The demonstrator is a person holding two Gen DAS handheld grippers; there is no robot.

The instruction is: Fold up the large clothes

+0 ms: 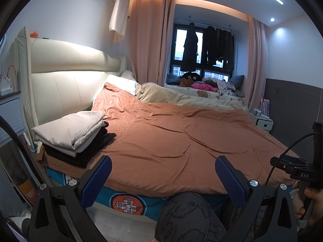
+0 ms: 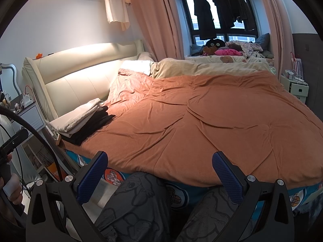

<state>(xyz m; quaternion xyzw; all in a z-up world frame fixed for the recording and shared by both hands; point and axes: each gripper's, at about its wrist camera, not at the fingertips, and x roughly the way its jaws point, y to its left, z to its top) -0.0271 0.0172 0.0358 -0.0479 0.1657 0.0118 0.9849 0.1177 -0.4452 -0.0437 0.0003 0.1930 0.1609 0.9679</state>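
Textured blue fingers (image 1: 228, 179) wide on both grippers, above rumpled orange quilt (image 1: 181, 139).

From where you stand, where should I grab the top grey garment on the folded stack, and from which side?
Take the grey garment by its folded front edge near the bed's foot side, coming in low from the front. That thick rounded edge overhangs the black clothes beneath, leaving room for a finger under it. Both grippers are open and empty.
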